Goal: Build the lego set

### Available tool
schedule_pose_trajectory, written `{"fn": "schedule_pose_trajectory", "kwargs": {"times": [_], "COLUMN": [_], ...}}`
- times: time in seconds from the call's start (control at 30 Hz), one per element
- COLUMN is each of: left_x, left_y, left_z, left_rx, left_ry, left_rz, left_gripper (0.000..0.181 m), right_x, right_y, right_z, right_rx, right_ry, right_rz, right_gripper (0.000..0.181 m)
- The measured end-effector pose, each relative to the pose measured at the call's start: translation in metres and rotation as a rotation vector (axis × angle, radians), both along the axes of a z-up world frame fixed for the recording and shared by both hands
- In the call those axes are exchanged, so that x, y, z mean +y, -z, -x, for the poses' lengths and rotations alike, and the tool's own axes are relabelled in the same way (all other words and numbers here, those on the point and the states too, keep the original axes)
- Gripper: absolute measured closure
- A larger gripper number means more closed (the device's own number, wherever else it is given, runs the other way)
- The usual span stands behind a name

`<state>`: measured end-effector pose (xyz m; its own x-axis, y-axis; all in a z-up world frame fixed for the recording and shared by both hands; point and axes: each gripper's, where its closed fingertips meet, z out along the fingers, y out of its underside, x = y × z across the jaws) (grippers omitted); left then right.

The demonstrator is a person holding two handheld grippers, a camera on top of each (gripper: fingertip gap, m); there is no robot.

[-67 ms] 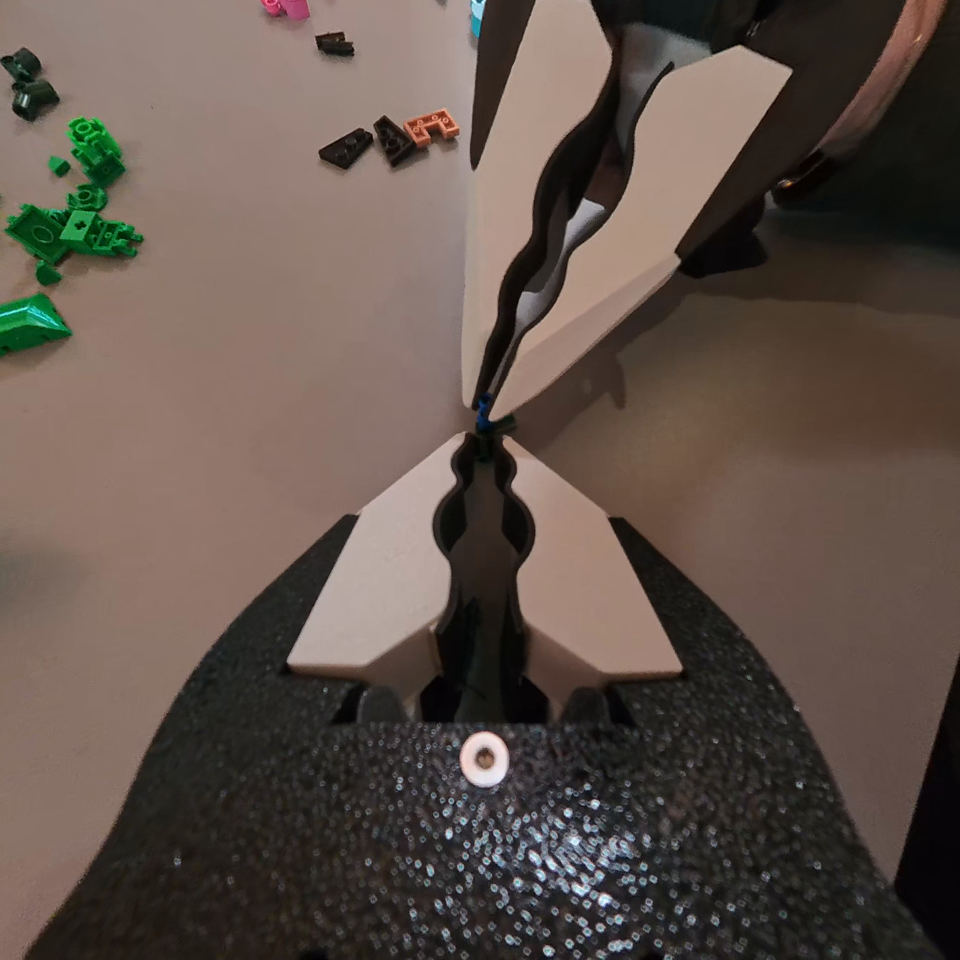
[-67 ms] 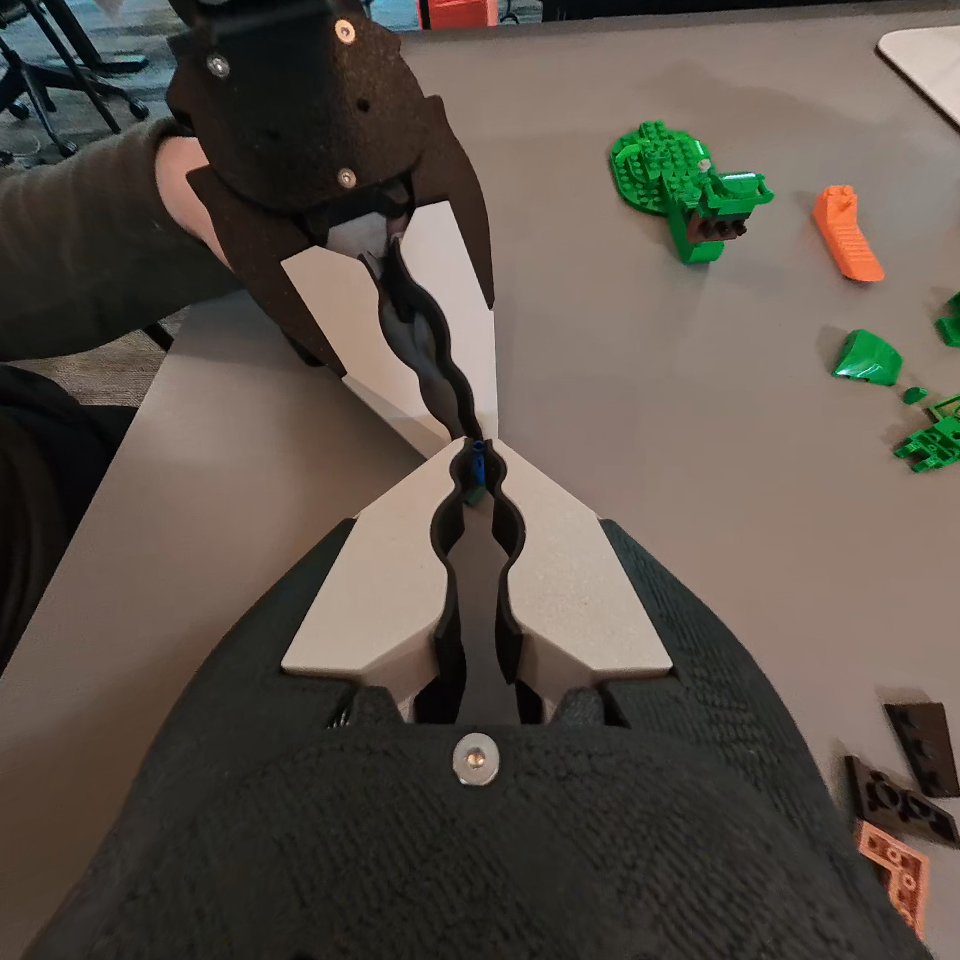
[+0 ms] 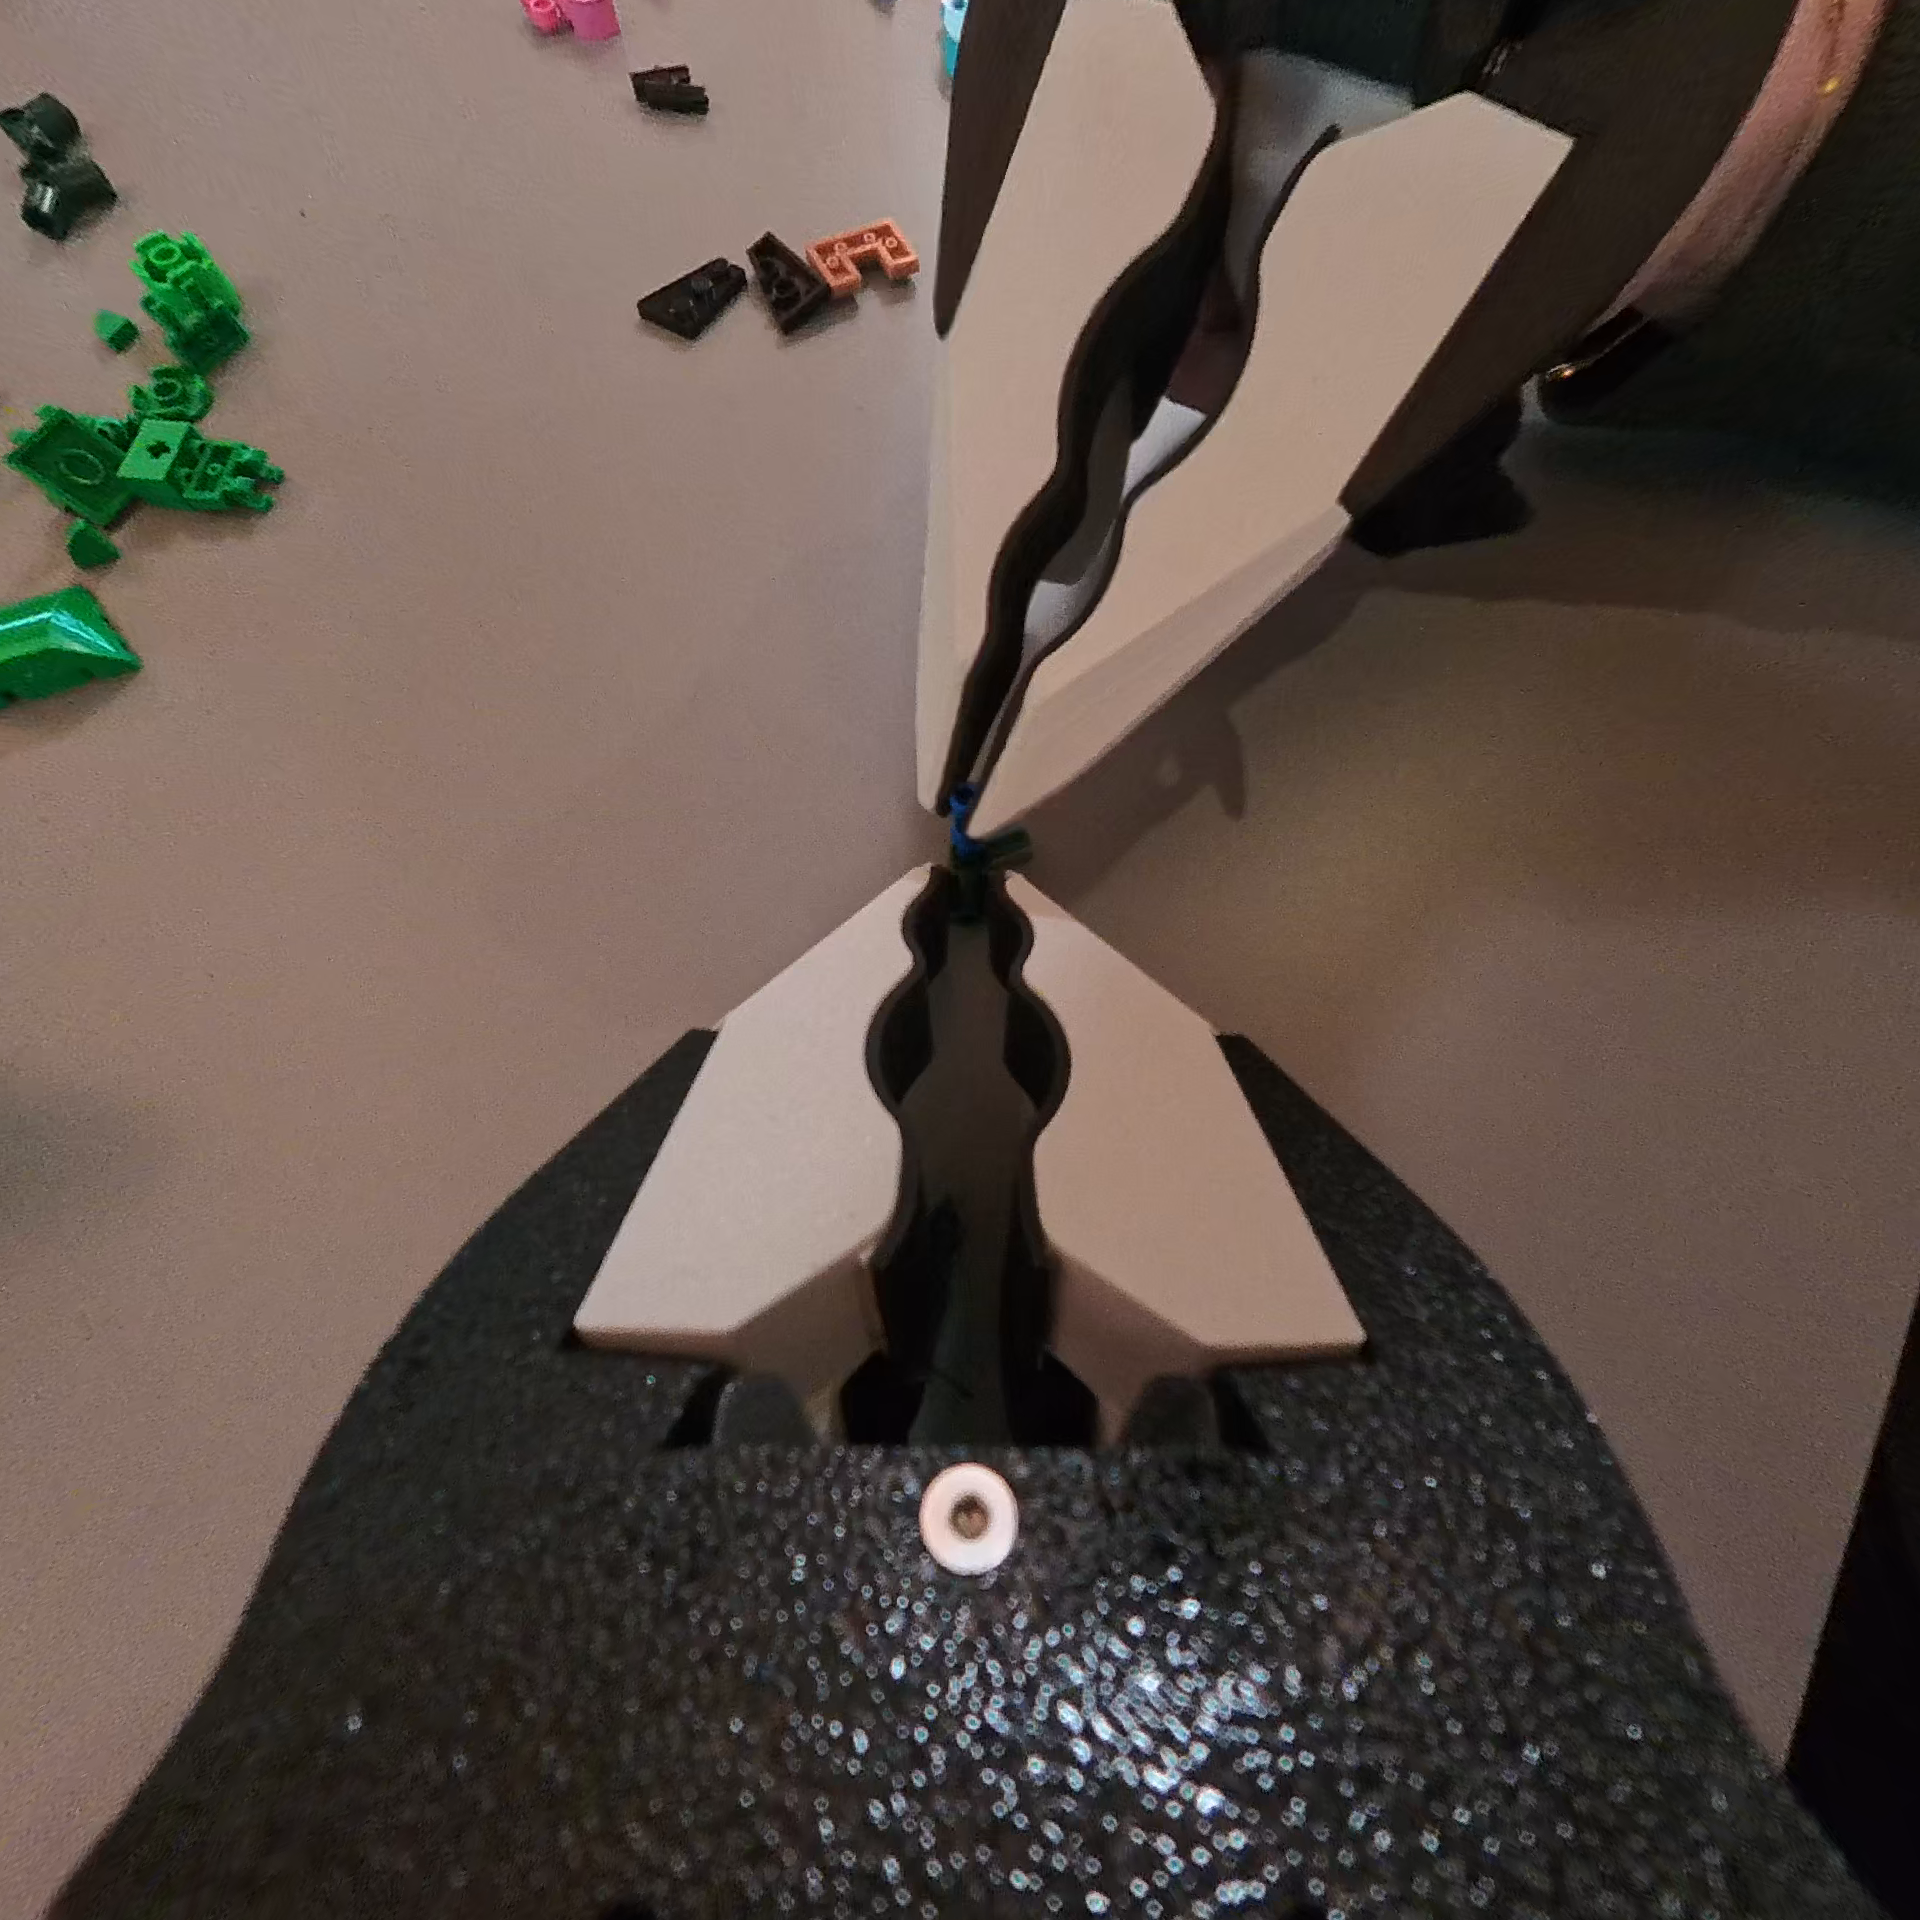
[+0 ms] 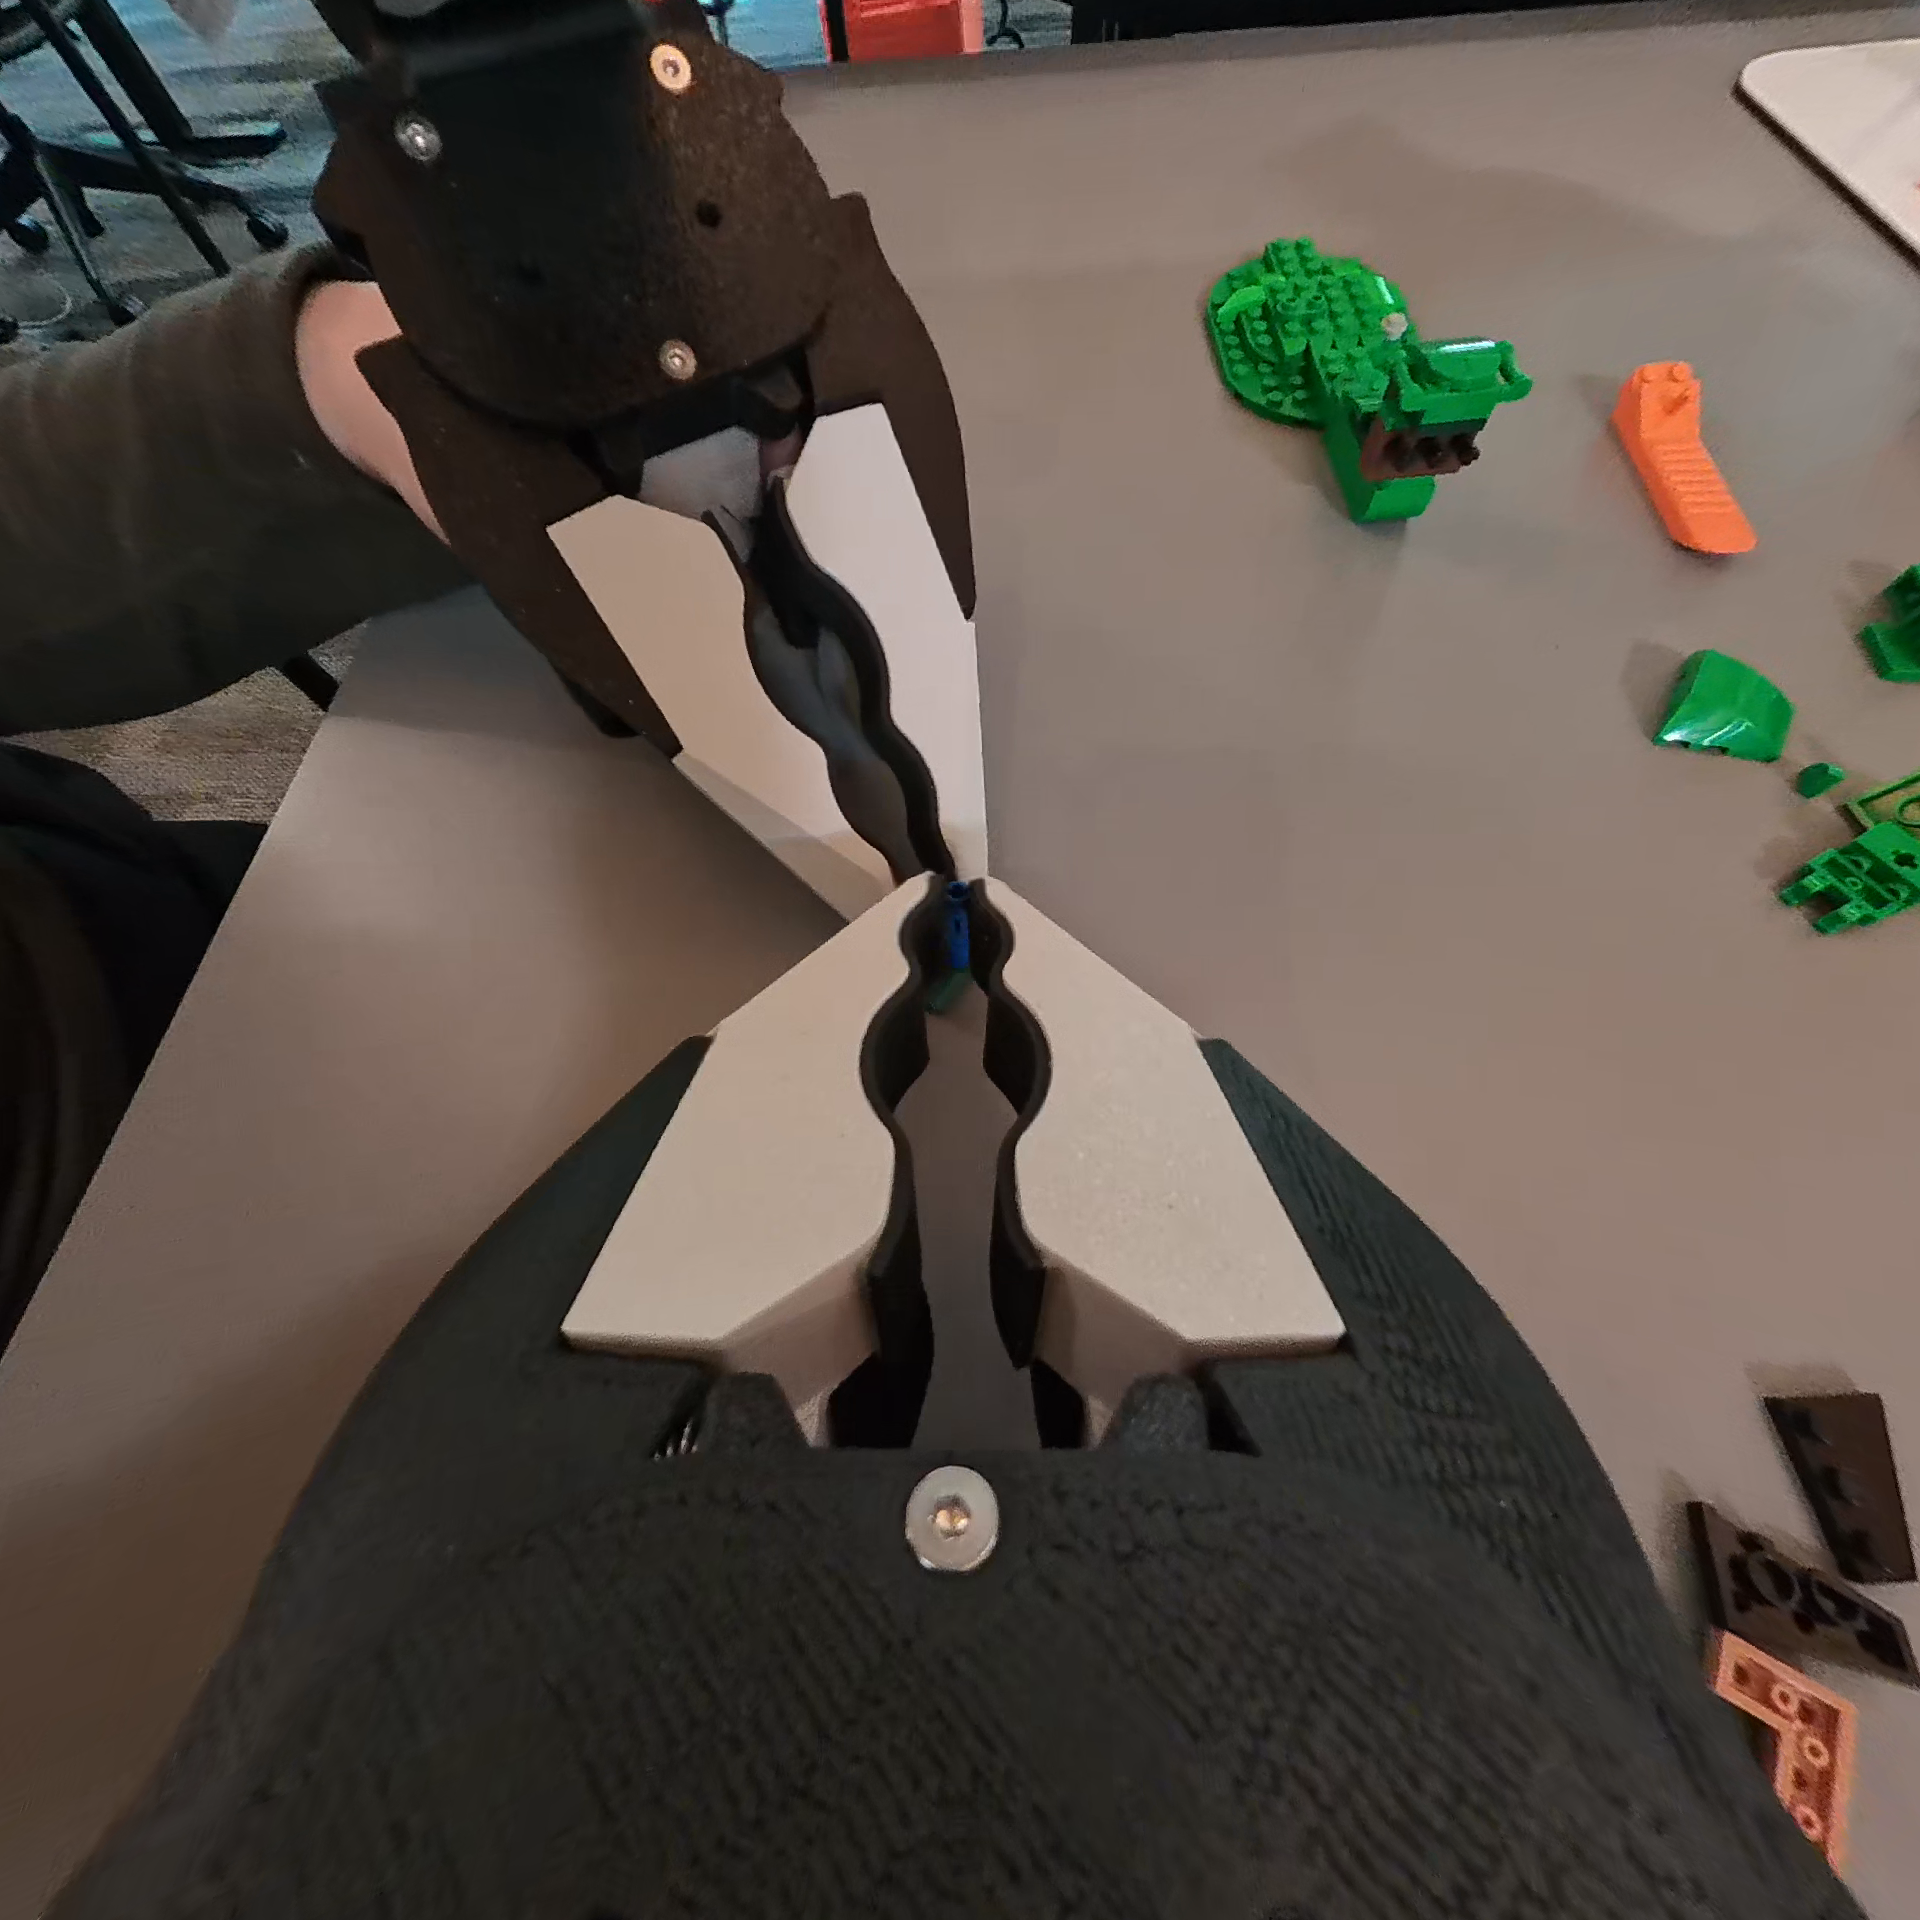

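Note:
My left gripper (image 3: 966,881) is shut on a small dark green piece (image 3: 975,891) at its tips. My right gripper (image 4: 956,896) is shut on a small blue pin (image 4: 956,923). The two grippers meet tip to tip above the grey table (image 4: 1299,831), and the blue pin (image 3: 962,819) touches the dark green piece. In the right wrist view the left gripper (image 4: 928,862) comes in from the upper left, and a bit of the green piece (image 4: 943,995) shows through the gap of my fingers. In the left wrist view the right gripper (image 3: 961,802) comes down from above.
A partly built green model (image 4: 1340,353) and an orange brick separator (image 4: 1683,468) lie at the far right. Loose green pieces (image 3: 156,457) lie to the left, with black wedge plates (image 3: 727,286) and an orange corner plate (image 3: 862,255) beyond. The table edge (image 4: 260,862) runs along the left. The tips of both grippers are at nearly the same place. Both grippers' tips are roughly 25 centimeters from the orange brick separator (image 4: 1683,468).

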<state>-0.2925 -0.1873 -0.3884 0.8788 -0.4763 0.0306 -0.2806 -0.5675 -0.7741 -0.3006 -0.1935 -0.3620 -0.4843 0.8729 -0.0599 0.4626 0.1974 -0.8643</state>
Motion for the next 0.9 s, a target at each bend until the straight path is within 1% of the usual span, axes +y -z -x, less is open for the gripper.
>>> {"fn": "schedule_pose_trajectory", "kwargs": {"times": [0.1, 0.43, 0.9], "left_x": [0.0000, 0.0000, -0.0001], "left_y": [0.0000, 0.0000, 0.0000], "left_z": [-0.0001, -0.0002, -0.0004], "left_rx": [-0.002, -0.006, -0.008], "left_ry": [0.000, 0.001, -0.001], "left_rz": [0.001, 0.005, 0.008], "left_gripper": [0.176, 0.176, 0.176], "right_x": [0.0016, -0.0007, 0.0006], "right_y": [0.0003, 0.0006, -0.0001], "right_z": [0.0008, -0.0009, -0.0025], "right_rx": [0.000, -0.011, 0.008], "right_ry": [0.014, -0.005, 0.008], "right_rz": [-0.005, 0.015, -0.017], "right_gripper": [0.179, 0.179, 0.179]}}
